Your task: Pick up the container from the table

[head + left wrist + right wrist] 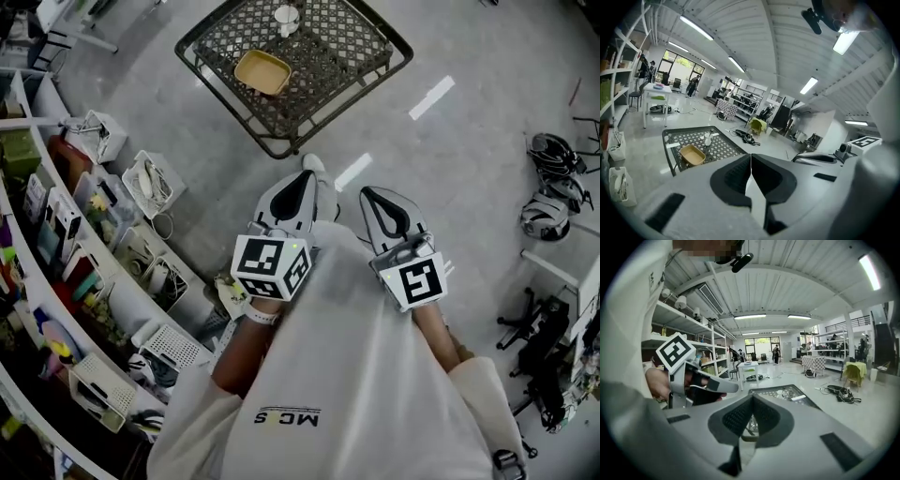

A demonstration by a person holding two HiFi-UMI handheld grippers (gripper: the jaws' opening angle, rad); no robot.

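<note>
A grey concrete floor [469,141] fills the workshop, and far ahead of you stands a black metal lattice table [323,94]. The tan shallow rectangular container [262,71] lies on it towards its left side, with a white cup [286,17] just beyond it. You hold the left gripper [307,176] and the right gripper [368,193] side by side at your chest, well short of the table. Both have their jaws closed tip to tip with nothing between them.

Only the head view shows the cluttered white shelving [66,244] curving along your left and the dark helmets [553,183] on the floor at far right. The left gripper view sees the container clear of its jaws, to their left. In the right gripper view, that gripper's own jaws cover the table's near end.
</note>
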